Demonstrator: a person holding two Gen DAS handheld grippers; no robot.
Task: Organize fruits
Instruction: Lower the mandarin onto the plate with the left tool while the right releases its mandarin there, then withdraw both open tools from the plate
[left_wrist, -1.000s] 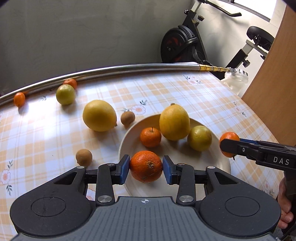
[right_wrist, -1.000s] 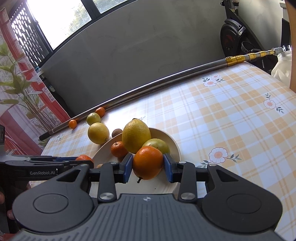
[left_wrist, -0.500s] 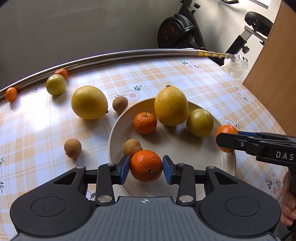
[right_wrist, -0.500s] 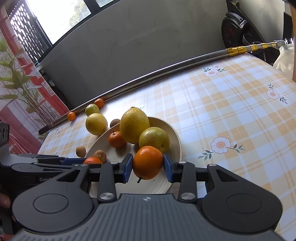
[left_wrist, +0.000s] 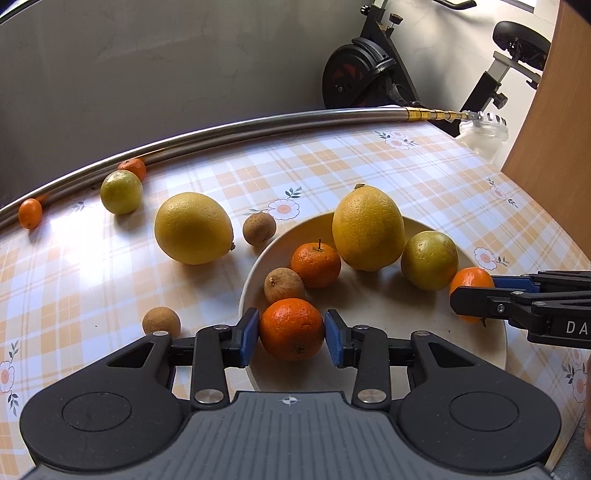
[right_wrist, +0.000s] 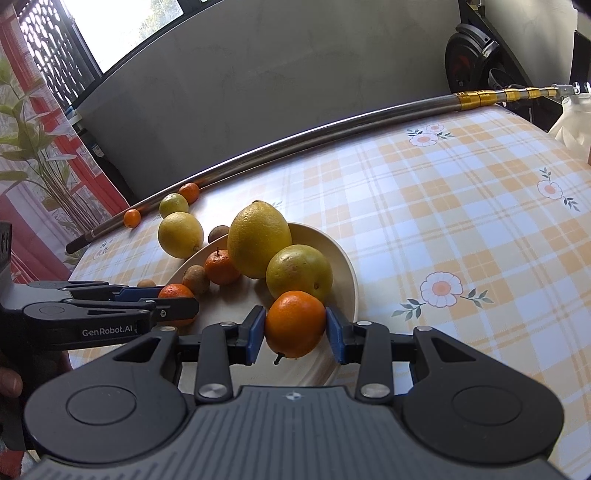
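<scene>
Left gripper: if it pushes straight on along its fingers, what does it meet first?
Left gripper, shut on a mandarin, would probably hit the brown longan in the plate first; depth unclear.

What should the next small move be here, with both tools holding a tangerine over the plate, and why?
Probably lower the left tool a little and open it. Its tangerine hangs over a bare patch of the plate, near the rim. The right tool grips its own tangerine at the opposite side, clear of it.
</scene>
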